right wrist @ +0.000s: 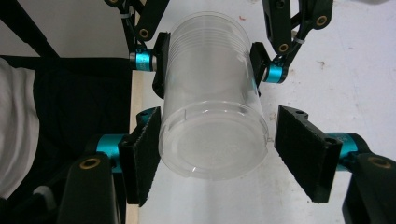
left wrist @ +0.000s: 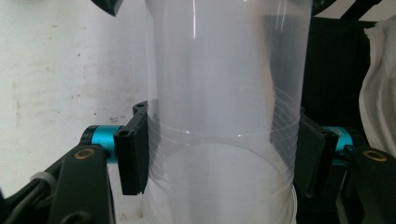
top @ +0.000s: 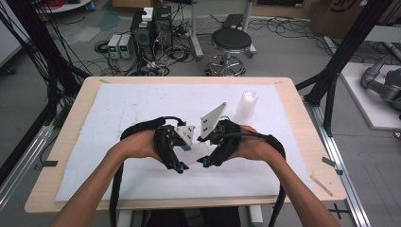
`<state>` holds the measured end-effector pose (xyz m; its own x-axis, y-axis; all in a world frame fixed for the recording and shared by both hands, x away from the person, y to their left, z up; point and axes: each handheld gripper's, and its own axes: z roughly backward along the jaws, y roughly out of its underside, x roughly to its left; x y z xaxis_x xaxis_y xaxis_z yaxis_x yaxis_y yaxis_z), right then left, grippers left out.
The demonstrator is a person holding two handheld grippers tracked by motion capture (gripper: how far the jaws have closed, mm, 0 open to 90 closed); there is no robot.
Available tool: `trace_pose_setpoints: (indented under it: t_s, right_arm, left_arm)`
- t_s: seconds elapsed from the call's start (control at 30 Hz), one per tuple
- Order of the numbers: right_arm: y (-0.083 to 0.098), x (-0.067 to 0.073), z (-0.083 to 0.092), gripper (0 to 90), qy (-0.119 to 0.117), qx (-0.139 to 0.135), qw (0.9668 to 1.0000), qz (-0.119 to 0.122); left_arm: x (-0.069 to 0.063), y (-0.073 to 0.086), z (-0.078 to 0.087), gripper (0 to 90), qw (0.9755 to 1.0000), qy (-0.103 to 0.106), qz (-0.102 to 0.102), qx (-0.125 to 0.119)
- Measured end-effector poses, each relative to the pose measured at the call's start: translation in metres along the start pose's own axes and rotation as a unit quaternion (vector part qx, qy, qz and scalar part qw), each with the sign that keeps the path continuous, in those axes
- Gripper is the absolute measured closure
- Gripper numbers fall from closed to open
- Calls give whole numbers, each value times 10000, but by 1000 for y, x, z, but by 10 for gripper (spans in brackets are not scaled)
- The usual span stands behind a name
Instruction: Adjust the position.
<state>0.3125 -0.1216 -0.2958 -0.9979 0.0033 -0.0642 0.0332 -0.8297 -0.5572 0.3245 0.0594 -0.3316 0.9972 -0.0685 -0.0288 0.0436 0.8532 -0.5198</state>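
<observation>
Plastic cup (right wrist: 212,112), clear and ribbed near its rim, hangs lying sideways above the white table cover (top: 118,113), held between the two grippers where the hands meet at the middle of the table. The left gripper (left wrist: 219,154) is clamped on it: in the left gripper view both black pads press the cup's wall at the ribbed band near the rim, one on each side, and the cup runs away from the camera. In the right gripper view the same cup points its closed bottom toward the camera, with the left gripper's pads (right wrist: 161,65) gripping it farther off. The right gripper (right wrist: 215,154) stands around the cup's bottom end; its left pad touches the wall, while its right pad is apart from the cup with a gap showing, so it has no grip. In the high view the left gripper (top: 180,168) and right gripper (top: 204,163) face each other, tips near. A second clear cup (top: 247,106) stands upside down on the cover, well apart beyond the right hand (top: 253,144).
</observation>
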Motion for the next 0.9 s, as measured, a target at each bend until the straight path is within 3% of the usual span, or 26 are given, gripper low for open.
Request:
trace_pose_setpoints:
  t_s: [0.13,0.47,0.6,0.7,0.9]
  right_arm:
    - [0,0,-1,406,-86,-78,9999,18]
    - [1,0,-2,424,-58,-62,10000,42]
    - [1,0,-2,427,-45,-27,10000,21]
    - [2,0,-2,427,-32,-45,10000,11]
    - [3,-1,-1,428,-14,-44,10000,-14]
  left_arm:
    - [0,1,0,336,10000,-22,11,22]
    - [1,3,-2,330,10000,-31,45,-8]
    - [2,4,-2,266,10000,-1,29,-91]
    - [3,4,-1,144,9998,45,52,-181]
    - [4,5,1,132,9996,25,94,-279]
